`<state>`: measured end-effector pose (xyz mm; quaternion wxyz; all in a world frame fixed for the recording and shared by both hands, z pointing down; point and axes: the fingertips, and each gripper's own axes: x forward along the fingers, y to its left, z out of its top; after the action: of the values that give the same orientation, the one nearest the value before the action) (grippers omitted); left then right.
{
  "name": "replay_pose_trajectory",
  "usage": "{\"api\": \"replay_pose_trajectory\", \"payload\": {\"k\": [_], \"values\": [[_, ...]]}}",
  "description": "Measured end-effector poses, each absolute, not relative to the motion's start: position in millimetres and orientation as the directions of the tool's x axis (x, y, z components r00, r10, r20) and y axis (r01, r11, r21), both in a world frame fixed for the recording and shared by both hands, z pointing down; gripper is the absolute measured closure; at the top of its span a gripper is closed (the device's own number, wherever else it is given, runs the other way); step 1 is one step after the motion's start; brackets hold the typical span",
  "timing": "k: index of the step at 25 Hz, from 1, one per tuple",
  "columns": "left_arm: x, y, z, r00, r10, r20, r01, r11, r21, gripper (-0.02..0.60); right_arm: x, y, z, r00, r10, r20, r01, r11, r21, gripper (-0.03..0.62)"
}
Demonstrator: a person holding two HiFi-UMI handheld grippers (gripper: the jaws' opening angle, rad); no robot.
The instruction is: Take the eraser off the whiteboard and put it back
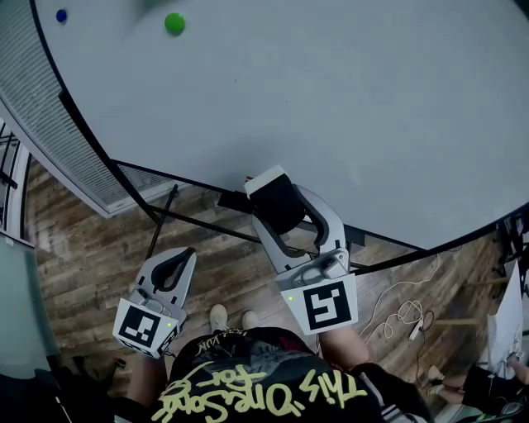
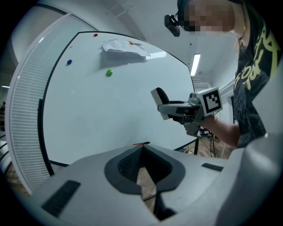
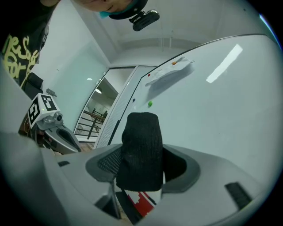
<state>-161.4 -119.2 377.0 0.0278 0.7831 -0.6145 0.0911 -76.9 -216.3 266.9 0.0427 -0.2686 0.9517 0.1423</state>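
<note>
The right gripper (image 1: 281, 208) is clamped on the eraser (image 3: 140, 150), near the lower edge of the whiteboard (image 1: 347, 107), about 6 o'clock in the head view; whether they touch I cannot tell. The left gripper (image 1: 182, 258), at 8 o'clock of it, has its jaws together on nothing. To put it back well: lay the eraser flat on the board, press, then ease the jaws apart

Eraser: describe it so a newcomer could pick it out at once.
Find the big whiteboard; at its lower edge is the right gripper. Clamped in its jaws is the eraser, a black fuzzy block, unlike the small green magnet and blue magnet high on the board.
</note>
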Motion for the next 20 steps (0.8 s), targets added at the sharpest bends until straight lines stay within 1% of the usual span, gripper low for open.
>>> {"api": "replay_pose_trajectory", "payload": {"k": [20], "values": [[-160,-120,376,0.236,-0.958,0.164,-0.967,-0.248,-0.058,0.574,-72,-220,254,-0.838,-0.52,-0.163,-0.545,0.795,0.268,0.332]]}}
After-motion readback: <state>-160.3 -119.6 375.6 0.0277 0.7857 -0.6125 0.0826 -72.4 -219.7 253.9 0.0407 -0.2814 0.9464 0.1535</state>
